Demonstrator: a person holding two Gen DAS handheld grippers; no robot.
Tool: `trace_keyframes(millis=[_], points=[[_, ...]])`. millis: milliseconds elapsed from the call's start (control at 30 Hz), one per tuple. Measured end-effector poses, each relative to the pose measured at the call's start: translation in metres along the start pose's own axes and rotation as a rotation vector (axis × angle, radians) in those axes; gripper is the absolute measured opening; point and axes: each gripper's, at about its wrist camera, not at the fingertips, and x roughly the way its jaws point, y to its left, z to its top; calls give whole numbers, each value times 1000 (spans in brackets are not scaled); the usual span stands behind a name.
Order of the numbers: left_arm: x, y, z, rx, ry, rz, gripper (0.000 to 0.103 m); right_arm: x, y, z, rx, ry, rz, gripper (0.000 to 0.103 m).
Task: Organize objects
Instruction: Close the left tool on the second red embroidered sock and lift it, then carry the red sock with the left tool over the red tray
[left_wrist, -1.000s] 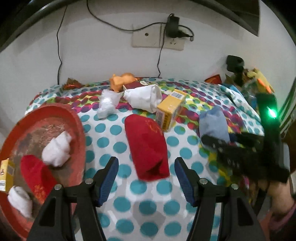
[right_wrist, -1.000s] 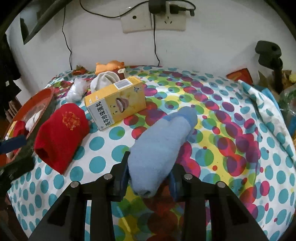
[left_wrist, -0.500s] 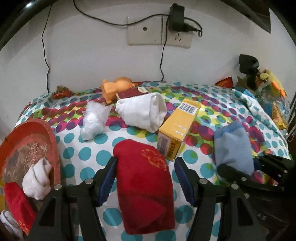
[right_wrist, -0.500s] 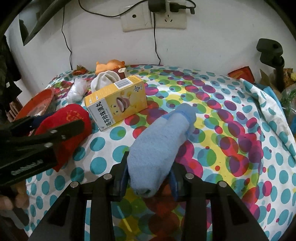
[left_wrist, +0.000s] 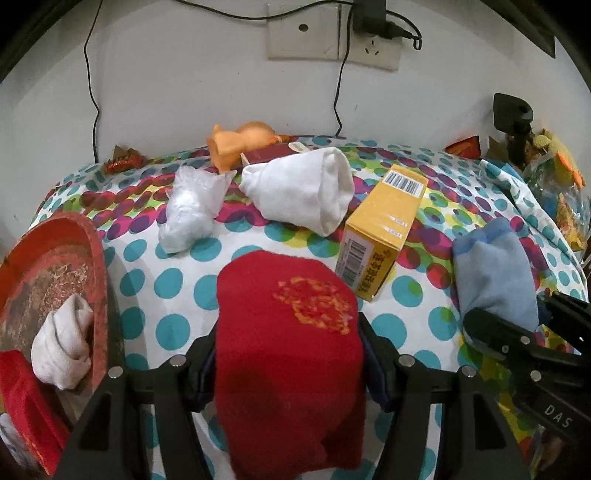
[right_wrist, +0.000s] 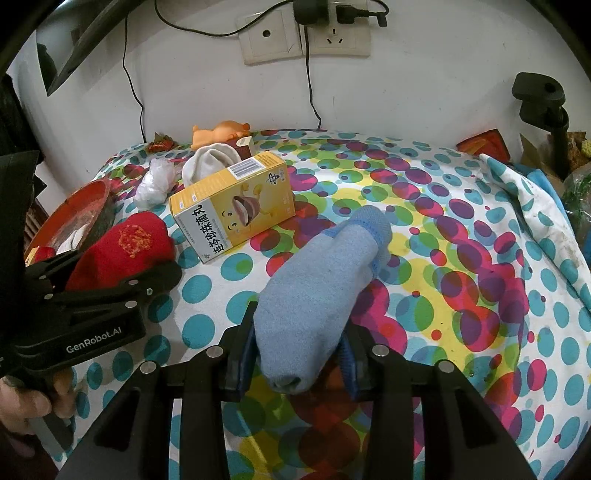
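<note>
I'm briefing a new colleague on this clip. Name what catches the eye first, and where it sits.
The red sock fills the left gripper, and the blue sock sits in the right gripper, both over the loud polka-dot cloth. Between the socks lies a yellow box; a red tray holds more rolled socks at far left.

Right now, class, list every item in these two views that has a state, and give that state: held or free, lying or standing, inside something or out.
left gripper: shut on the red sock.
red sock: gripped, lying on the cloth.
right gripper: shut on the blue sock.
blue sock: gripped, lying flat.
yellow box: free, lying on its side.
white sock: free, rolled, on the cloth.
red tray: holding a white bundle.
plastic wad: free, crumpled.
</note>
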Motion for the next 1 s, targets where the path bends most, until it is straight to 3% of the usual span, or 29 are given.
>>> trace_keyframes(millis=[400, 500, 567, 800, 1000], points=[[-1, 0, 0, -3, 0, -5, 64, 0, 3, 1, -16, 3, -22, 36], [-3, -3, -1, 5, -10, -4, 46, 0, 4, 1, -20, 3, -25, 36], [-4, -6, -1, 16, -16, 14, 41, 0, 5, 1, -19, 3, -25, 36], [-14, -13, -3, 51, -64, 42, 36, 1, 5, 1, -25, 5, -35, 36], [-18, -17, -9, 74, -60, 51, 36, 2, 7, 2, -40, 8, -53, 36]])
